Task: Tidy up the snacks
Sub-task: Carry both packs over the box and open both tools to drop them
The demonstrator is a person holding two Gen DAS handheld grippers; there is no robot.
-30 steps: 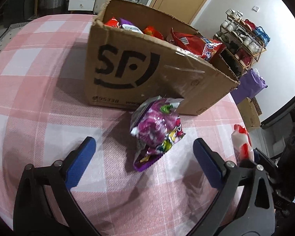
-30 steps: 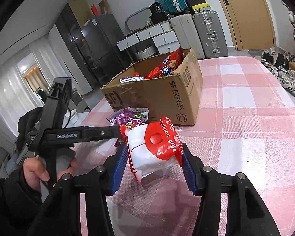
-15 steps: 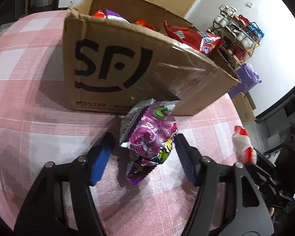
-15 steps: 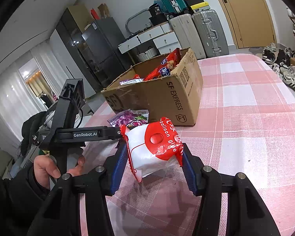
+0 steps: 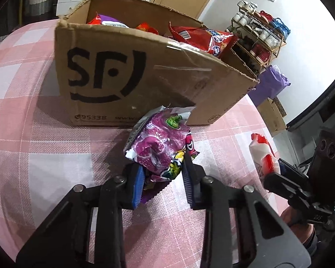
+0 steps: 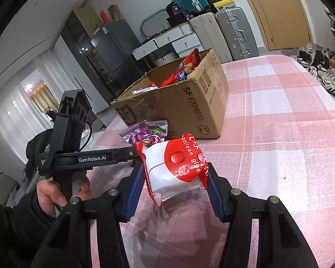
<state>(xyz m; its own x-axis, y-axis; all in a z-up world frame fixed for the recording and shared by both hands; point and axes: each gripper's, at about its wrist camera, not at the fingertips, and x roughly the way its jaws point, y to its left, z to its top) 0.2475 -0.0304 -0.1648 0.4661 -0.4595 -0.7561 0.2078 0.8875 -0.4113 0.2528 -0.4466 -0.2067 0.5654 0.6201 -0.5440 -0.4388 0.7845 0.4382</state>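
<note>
We see the left gripper (image 5: pixel 163 178) clenched on a purple snack bag (image 5: pixel 160 149); its two blue pads press the lower part of the bag from both sides. The bag stands on the bench (image 5: pixel 44 163), and its upper edge leans against the front wall of the cardboard box (image 5: pixel 127 76). From the right wrist view, this bag (image 6: pixel 145 131) lies just beside the corner of the box (image 6: pixel 189 109), behind the other snack.

The right gripper (image 6: pixel 174 189) holds a white and red snack bag (image 6: pixel 174 169) between its blue pads, above the pink checked cloth of the bench (image 6: pixel 290 156). The bag is tilted, with its red end toward the box. In the left wrist view we see this same bag (image 5: pixel 262 154) at the right side, well apart from the purple one.

The box is open at the top and stands on the bench. Inside it we see a red snack bag (image 5: pixel 203 38) that sticks out above the rim, and some other packets beside it. A hand (image 6: pixel 53 192) in a dark sleeve holds the handle of the left gripper. Behind the bench there are suitcases (image 6: pixel 223 33) and a wooden door (image 6: pixel 279 11).
</note>
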